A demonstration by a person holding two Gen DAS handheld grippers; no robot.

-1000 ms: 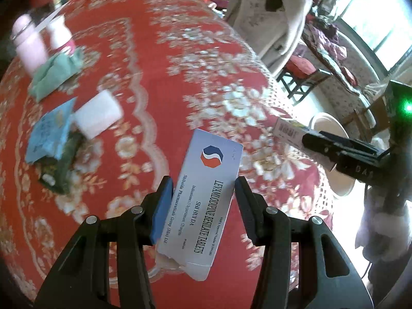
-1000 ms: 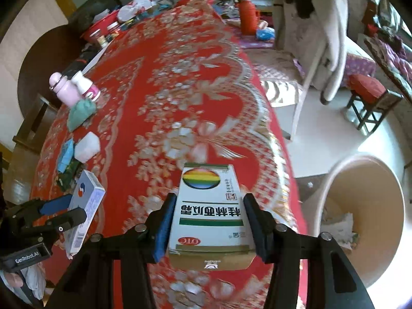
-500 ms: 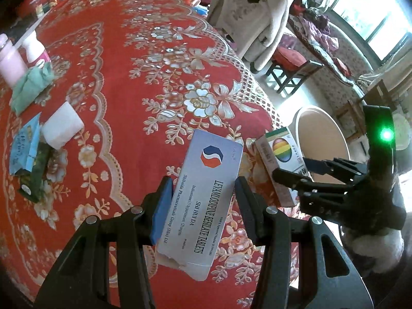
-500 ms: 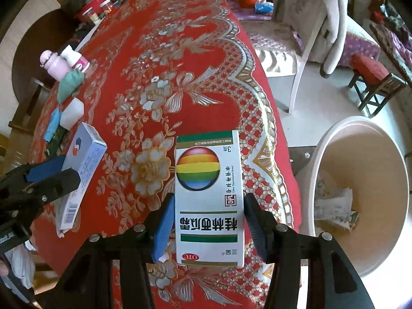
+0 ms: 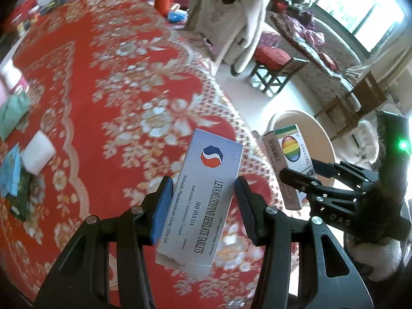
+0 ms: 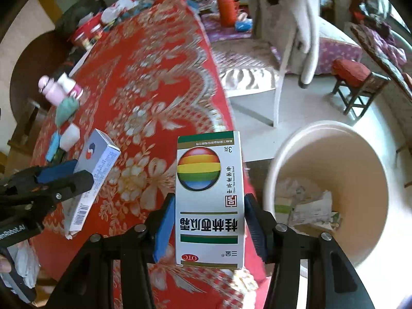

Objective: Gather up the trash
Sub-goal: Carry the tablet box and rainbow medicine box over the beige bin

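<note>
My left gripper (image 5: 203, 193) is shut on a white-blue tablet box (image 5: 203, 195) above the table's near edge; the box also shows in the right wrist view (image 6: 95, 175). My right gripper (image 6: 208, 213) is shut on a white medicine box with a rainbow ball (image 6: 209, 195), held over the table's edge beside the cream bin (image 6: 332, 175). That box (image 5: 291, 159) and the bin (image 5: 309, 126) also show at the right of the left wrist view. The bin holds crumpled paper trash (image 6: 306, 208).
On the red flowered tablecloth (image 5: 116, 82) lie a white block (image 5: 37, 152), a blue packet (image 5: 10, 170), a green cloth (image 5: 13, 110) and pink bottles (image 6: 51, 90). A chair draped with a coat (image 6: 296, 25) and a red stool (image 6: 358, 77) stand beyond the table.
Both grippers have moved right toward the bin with their boxes. The bin now appears larger and closer in the right wrist view.
</note>
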